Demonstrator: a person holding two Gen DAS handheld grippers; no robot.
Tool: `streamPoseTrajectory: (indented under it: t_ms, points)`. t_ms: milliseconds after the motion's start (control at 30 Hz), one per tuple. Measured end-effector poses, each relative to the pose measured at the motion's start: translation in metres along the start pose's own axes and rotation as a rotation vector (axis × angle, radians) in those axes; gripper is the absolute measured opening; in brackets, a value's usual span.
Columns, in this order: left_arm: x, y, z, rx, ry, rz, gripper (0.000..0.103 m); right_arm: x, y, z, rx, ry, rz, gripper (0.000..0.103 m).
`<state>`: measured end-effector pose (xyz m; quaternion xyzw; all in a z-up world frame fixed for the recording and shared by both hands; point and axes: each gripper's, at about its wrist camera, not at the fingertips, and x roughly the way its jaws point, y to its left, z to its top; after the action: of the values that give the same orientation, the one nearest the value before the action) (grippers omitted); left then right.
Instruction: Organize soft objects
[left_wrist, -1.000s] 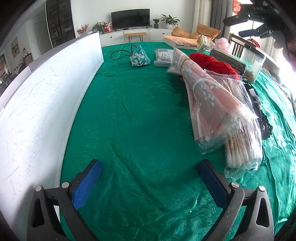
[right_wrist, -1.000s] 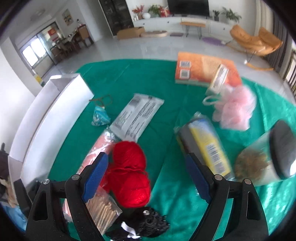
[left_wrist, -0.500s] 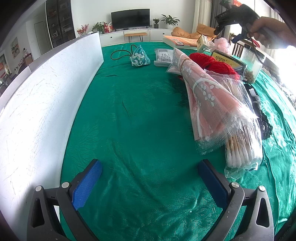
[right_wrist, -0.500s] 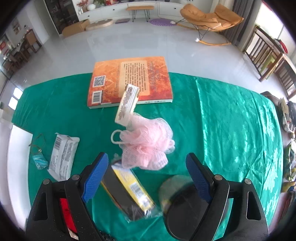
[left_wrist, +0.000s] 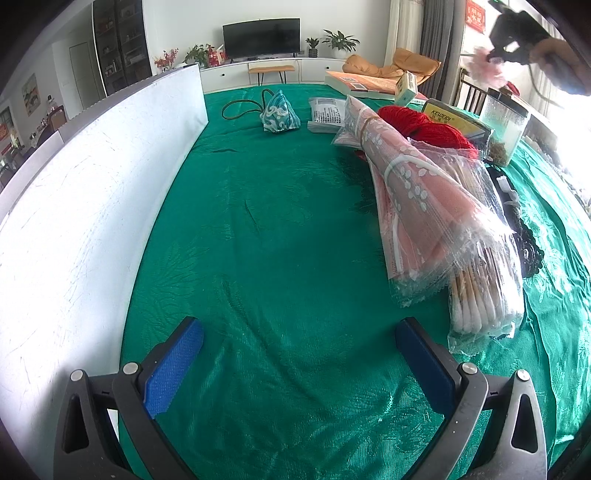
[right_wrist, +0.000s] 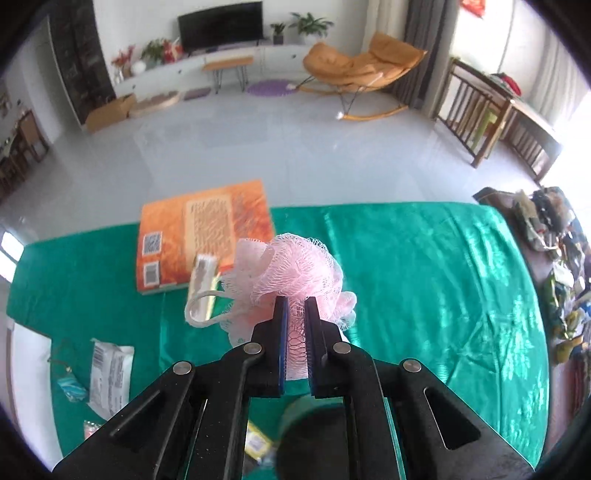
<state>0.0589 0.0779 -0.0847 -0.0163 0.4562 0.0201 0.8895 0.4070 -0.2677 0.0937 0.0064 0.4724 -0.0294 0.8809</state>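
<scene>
Right hand-held gripper (right_wrist: 294, 314) clamped on pink bath pouf (right_wrist: 291, 269), above green tablecloth (right_wrist: 424, 266).

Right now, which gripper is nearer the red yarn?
Left. The left gripper hovers open over bare green cloth, with the red yarn further up the table to its right. The right gripper is lifted beyond it, shut on the pink bath pouf.

Dark-lidded jar (right_wrist: 314, 435) mostly hidden behind right tool (right_wrist: 294, 314); yellow pack (right_wrist: 258, 443) partly hidden.
</scene>
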Motion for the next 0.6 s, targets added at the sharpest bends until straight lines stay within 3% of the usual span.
streamPoseTrajectory:
  t_ms: [100,267,300,367,400,433,500,600]
  points:
    - [0.000,0.000,0.000,0.000,0.000,0.000,0.103,-0.015,-0.062,-0.022,0.109,0.003,-0.015,0.010]
    - [0.000,0.000,0.000,0.000,0.000,0.000,0.103,0.014,-0.122,-0.107,0.236,0.132,0.070,0.012]
    - [0.000,0.000,0.000,0.000,0.000,0.000,0.103,0.019,-0.127,-0.125,0.262,0.151,0.116,0.016]
    - [0.000,0.000,0.000,-0.001,0.000,0.000,0.103,0.024,-0.135,-0.160,0.329,0.132,0.221,0.040]
    - [0.000,0.000,0.000,-0.001,0.000,0.000,0.103,0.017,-0.137,-0.174,0.347,0.092,0.243,0.066]
    - [0.000,0.000,0.000,-0.001,0.000,0.000,0.103,0.008,-0.137,-0.187,0.355,0.045,0.242,0.072]
    - [0.000,0.000,0.000,-0.001,0.000,0.000,0.103,-0.009,-0.137,-0.215,0.355,-0.022,0.249,0.072]
    - [0.000,0.000,0.000,-0.003,-0.001,0.001,0.103,-0.028,-0.124,-0.260,0.316,-0.067,0.153,0.072]
